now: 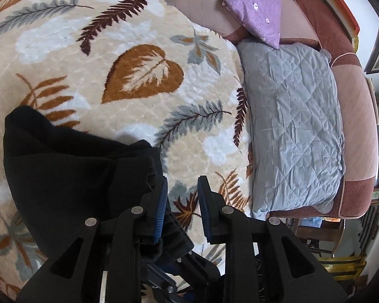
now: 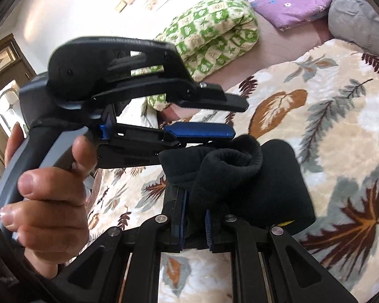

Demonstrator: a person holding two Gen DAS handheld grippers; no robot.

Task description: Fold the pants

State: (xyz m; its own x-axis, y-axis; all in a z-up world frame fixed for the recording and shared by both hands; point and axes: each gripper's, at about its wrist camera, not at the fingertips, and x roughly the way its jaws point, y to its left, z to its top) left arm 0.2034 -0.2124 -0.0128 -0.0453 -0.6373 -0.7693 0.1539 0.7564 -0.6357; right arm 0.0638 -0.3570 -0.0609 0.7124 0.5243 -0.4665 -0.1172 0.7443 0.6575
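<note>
The black pants (image 1: pixel 63 164) are bunched above a cream leaf-patterned blanket (image 1: pixel 113 50) on a bed. In the left wrist view they drape over the outer side of my left gripper's (image 1: pixel 183 179) left finger and tuck in near the finger bases. Its blue pads stand apart, and blanket shows between them. The right wrist view shows the left gripper (image 2: pixel 240 118) from the side, with the pants (image 2: pixel 265 181) hanging under its lower finger. My right gripper (image 2: pixel 194 217) is shut on a rolled fold of the pants.
A person's hand (image 2: pixel 45 189) grips the left gripper's handle. A grey quilted pillow (image 1: pixel 290 126) and a purple pillow (image 1: pixel 257 10) lie at the bed's right side. A green-and-white rolled blanket (image 2: pixel 214 32) sits by the wall. The bed's edge is at the right.
</note>
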